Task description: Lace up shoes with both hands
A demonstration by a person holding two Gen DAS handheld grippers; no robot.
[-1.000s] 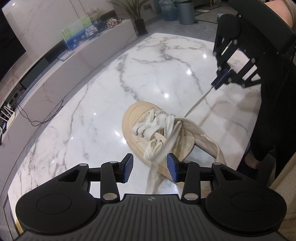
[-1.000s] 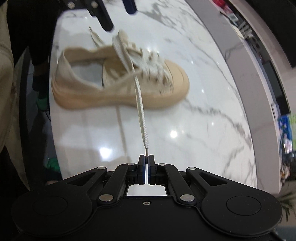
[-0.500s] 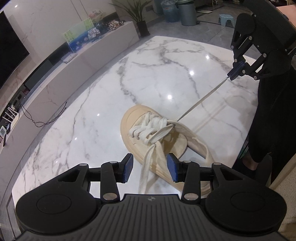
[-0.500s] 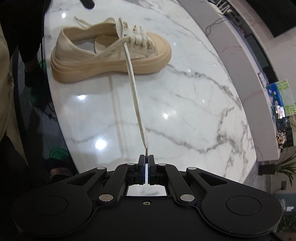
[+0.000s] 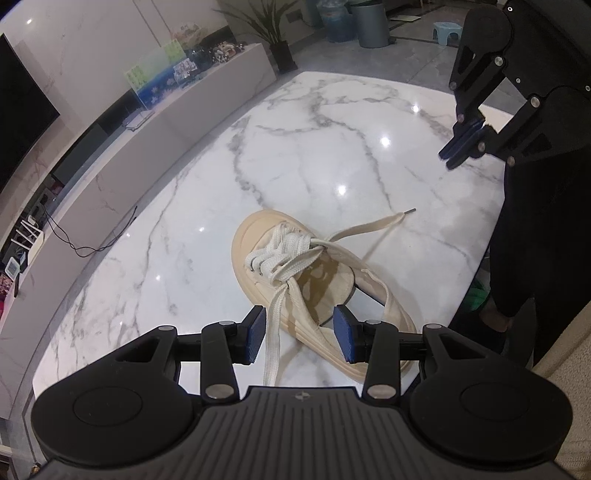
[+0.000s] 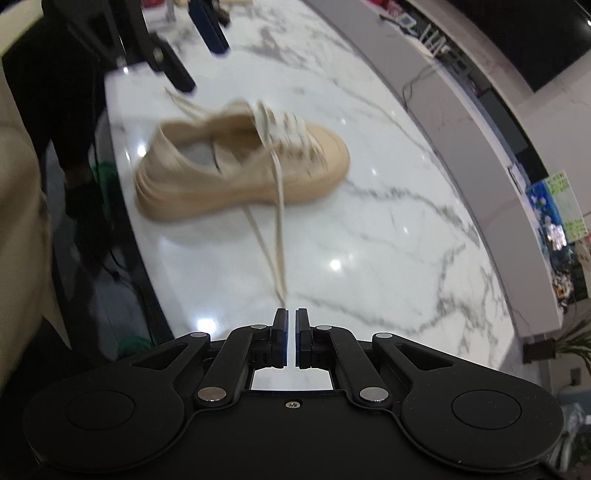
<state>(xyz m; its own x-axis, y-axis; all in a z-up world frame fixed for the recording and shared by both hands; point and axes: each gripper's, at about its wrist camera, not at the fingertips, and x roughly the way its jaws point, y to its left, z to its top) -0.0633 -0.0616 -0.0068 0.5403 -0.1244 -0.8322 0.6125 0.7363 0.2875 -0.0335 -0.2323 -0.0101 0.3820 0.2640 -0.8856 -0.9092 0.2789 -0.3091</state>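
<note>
A beige platform shoe lies on the white marble table, toe pointing away in the left wrist view. One cream lace end rests slack on the marble to the shoe's right. The other lace end trails down between the blue pads of my left gripper, which is open just above the shoe's near side. My right gripper hovers high at the right. In the blurred right wrist view, my right gripper is narrowly open and holds nothing. The lace droops from the shoe toward it.
A person's dark-clothed leg stands at the table's right edge. A long white cabinet with a cable runs along the left. A potted plant and bins stand on the floor beyond the table.
My right gripper has let go of the lace it was pulling taut. The lace now lies slack on the table, and the right gripper has moved back nearer the shoe.
</note>
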